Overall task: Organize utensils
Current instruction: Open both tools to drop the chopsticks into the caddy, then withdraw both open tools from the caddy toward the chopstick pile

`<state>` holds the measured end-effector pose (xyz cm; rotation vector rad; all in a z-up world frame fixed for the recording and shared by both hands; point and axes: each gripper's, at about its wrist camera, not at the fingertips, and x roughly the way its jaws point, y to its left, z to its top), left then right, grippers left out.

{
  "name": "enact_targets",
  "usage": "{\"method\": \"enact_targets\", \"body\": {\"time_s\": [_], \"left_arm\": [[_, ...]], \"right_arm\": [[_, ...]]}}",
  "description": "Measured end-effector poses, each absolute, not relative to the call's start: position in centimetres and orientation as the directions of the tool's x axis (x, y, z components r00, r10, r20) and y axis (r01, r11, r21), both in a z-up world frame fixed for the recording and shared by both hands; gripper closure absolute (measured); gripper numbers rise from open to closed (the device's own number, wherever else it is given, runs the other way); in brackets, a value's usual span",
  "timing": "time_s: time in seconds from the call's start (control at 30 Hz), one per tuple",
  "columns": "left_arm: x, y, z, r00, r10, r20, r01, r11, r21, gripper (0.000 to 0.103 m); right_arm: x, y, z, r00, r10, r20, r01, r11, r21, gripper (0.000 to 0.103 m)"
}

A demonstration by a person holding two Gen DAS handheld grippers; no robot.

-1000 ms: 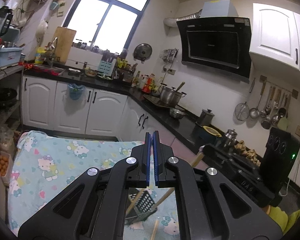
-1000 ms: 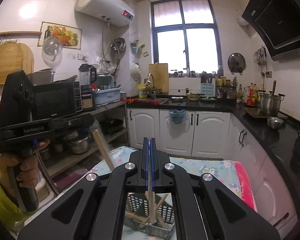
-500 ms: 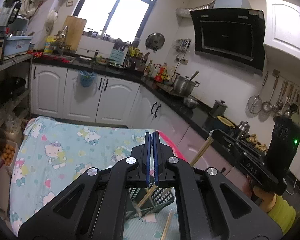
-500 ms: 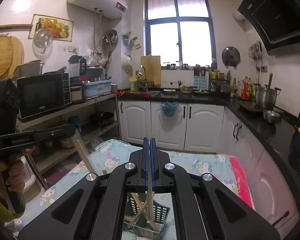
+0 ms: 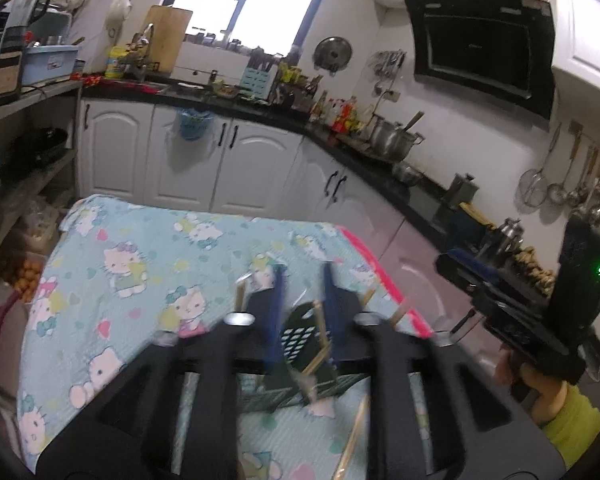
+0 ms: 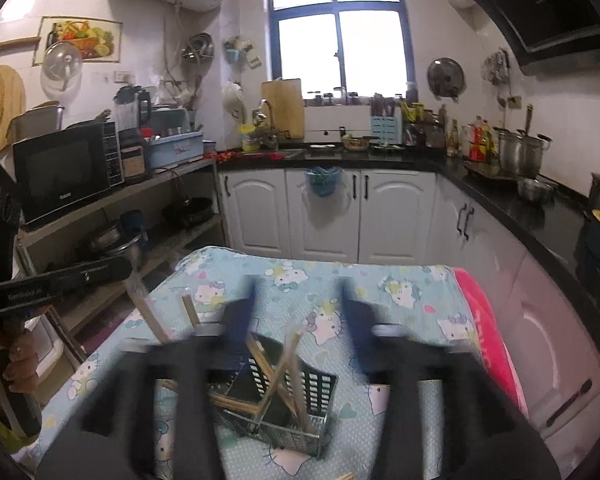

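While both sets of jaws have just been opening, the left gripper (image 5: 301, 280) and right gripper (image 6: 298, 300) hang released above the slotted utensil basket (image 6: 320, 390), where loose chopsticks (image 6: 284, 364) lean.

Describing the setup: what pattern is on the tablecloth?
Light blue tablecloth with cartoon cats; clearest in the left wrist view.

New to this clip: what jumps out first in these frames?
The dark slotted utensil basket in the middle of the cartoon-cat tablecloth, wooden chopsticks leaning criss-cross inside it. Both grippers hang over it; the right gripper and left gripper have just been opening, with nothing pinched between the fingers. One loose chopstick lies on the cloth near the basket.
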<state>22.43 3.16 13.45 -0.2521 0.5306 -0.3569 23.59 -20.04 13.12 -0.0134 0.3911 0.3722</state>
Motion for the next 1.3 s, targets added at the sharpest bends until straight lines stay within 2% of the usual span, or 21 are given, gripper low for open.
{"method": "enact_targets", "body": {"time_s": [0.03,0.1,0.23,0.27,0.33,0.37,0.57,1.3], "left_arm": [[22.2,3.2,13.3,0.808,-0.380,-0.450,0.257,0.915,-0.312,0.063],[21.7,3.5,13.1,0.816,-0.358,-0.454,0.240,0.924,-0.298,0.059],[20.7,4.5,12.8,0.830,-0.321,-0.455,0.201,0.935,-0.292,0.031],[20.2,4.9,12.8,0.838,-0.314,-0.447,0.195,0.936,-0.292,0.029],[19.5,5.4,12.8,0.848,-0.296,-0.439,0.178,0.941,-0.289,0.015],[19.1,5.7,12.8,0.853,-0.290,-0.435,0.170,0.941,-0.293,0.012],[17.3,7.0,12.3,0.862,-0.268,-0.430,0.137,0.941,-0.310,0.011],[13.4,6.6,6.8,0.791,-0.303,-0.531,0.132,0.933,-0.336,0.011]], "right_arm": [[23.3,-20.2,13.0,0.858,0.355,-0.371,-0.358,0.931,0.064,0.052],[22.9,-20.3,12.7,0.855,0.353,-0.379,-0.356,0.932,0.066,0.051],[21.9,-20.7,12.2,0.855,0.350,-0.382,-0.348,0.934,0.077,0.045],[21.7,-20.8,12.1,0.856,0.349,-0.381,-0.346,0.935,0.079,0.042],[21.1,-20.9,11.9,0.858,0.346,-0.379,-0.342,0.936,0.081,0.037],[20.8,-20.9,11.7,0.858,0.346,-0.379,-0.341,0.937,0.082,0.035],[19.6,-21.0,11.2,0.858,0.343,-0.383,-0.336,0.938,0.087,0.026],[15.8,-20.1,8.0,0.817,0.353,-0.456,-0.349,0.932,0.098,0.023]]}}
